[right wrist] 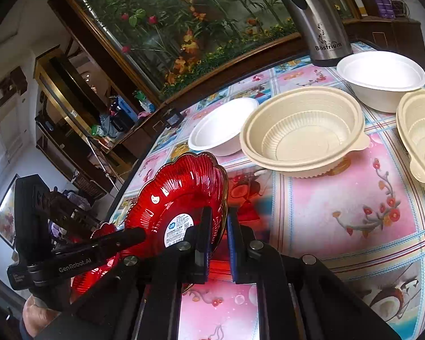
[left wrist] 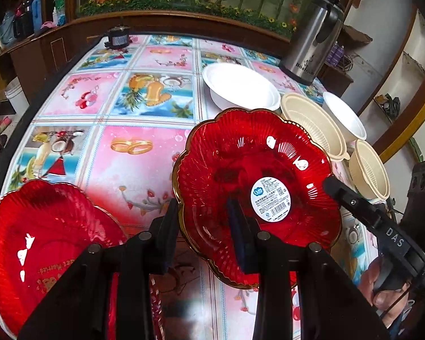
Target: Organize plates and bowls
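The tablecloth-covered table (left wrist: 144, 170) carries the whole set. Taking the steel thermos (left wrist: 311, 39) at its far edge as landmark: the white bowls (left wrist: 240, 90) and beige ribbed bowls (left wrist: 311, 124) stand just in front of it, and the red scalloped plate (left wrist: 257, 187) is held nearer the camera from it, raised off the cloth and tilted. A second red plate (left wrist: 48, 243) lies well apart from the thermos, at the near left. The plate is roughly round, so no long axis; its labelled face turns up toward the left camera. The left gripper (left wrist: 204, 226) is clamped on the plate's near rim, the right gripper (right wrist: 219, 238) clenched on its right rim. Judgement: stacking it well requires levelling the plate, centring it over the second plate, then releasing one gripper at a time.
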`<state>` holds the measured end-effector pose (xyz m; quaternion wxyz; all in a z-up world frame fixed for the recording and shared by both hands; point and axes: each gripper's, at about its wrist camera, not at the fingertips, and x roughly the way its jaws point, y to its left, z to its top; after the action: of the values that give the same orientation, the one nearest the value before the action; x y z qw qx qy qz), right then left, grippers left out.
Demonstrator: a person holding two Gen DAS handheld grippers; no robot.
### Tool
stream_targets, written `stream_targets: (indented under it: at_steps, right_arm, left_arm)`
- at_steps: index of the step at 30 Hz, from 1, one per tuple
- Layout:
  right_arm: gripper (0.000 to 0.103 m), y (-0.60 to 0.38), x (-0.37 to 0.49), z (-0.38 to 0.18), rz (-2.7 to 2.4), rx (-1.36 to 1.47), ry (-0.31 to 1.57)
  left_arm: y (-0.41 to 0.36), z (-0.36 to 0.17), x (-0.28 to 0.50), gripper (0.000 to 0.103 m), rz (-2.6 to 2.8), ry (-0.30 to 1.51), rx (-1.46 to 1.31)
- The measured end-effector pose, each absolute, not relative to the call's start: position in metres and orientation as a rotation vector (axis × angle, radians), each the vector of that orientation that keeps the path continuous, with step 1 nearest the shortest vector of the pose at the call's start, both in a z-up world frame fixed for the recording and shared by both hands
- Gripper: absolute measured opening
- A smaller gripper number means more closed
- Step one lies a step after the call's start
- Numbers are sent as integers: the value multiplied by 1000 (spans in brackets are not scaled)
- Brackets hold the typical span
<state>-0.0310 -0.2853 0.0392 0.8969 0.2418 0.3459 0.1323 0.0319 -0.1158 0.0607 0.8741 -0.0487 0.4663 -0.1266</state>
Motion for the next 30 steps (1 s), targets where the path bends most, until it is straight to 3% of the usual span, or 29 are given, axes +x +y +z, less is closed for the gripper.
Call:
stream_targets:
  at_steps: [18, 30]
  right_arm:
    - [10, -231, -50, 66, 360, 493, 696]
    - [10, -171, -54, 81, 451, 420, 721]
  left_arm:
    - [-53, 91, -16, 31, -204, 836, -157]
    - [6, 85, -44, 31, -133, 815, -228]
